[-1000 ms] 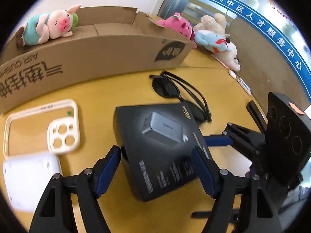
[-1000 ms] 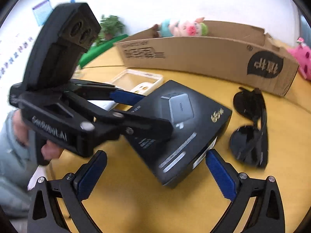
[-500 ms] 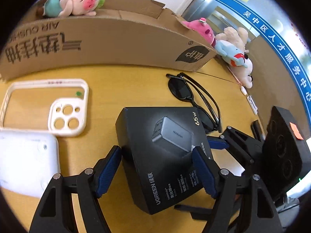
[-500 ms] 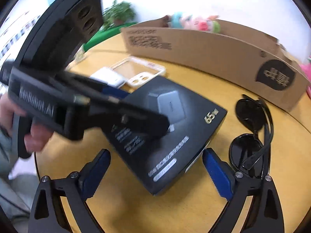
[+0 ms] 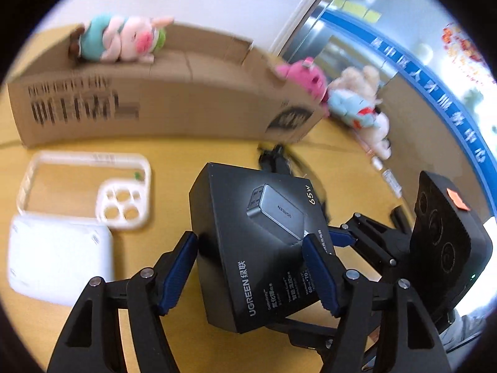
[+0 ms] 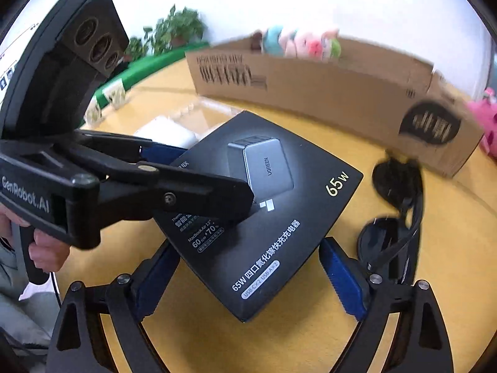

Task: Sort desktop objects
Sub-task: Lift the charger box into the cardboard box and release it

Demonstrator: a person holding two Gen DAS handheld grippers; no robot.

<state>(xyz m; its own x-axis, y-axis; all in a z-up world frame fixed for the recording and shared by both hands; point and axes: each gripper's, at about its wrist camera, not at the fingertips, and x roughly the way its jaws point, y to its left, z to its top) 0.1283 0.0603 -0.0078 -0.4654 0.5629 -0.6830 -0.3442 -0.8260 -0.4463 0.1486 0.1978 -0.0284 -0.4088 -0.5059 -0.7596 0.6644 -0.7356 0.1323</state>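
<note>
Motion blur smears the cardboard carton (image 5: 161,105) along the bench's (image 5: 174,152) far edge, so its printed text is unreadable; the plush pig (image 5: 121,39) on its rim is soft too. Sunglasses (image 6: 394,214) are mostly hidden behind the charger box in the left wrist view, only a dark smear showing; in the right wrist view they lie on the bench just right of the box, partly cut off by the right gripper's finger. The clear phone case (image 5: 90,186) and the white flat device (image 5: 56,258) sit toward the bench's left side, blurred, and in the right wrist view they are nearly all hidden behind the left gripper and the box. Pink and pale plush toys (image 5: 351,99) past the carton's right end are hard to make out. The black charger box (image 5: 261,242) is near the bench's middle, tilted with one end raised. The left gripper (image 5: 251,273) has its jaws partway spread and just been closing; the blue pads (image 5: 177,273) sit against the box's two sides, pinching it, with the box between them. The right gripper (image 6: 248,276) is spread wide, its jaws also just been closing in, and the box's near corner lies between the pads without either visibly pressing it. A hand (image 6: 40,245) grips the left gripper's handle at the frame's left edge, mostly cut off.
</note>
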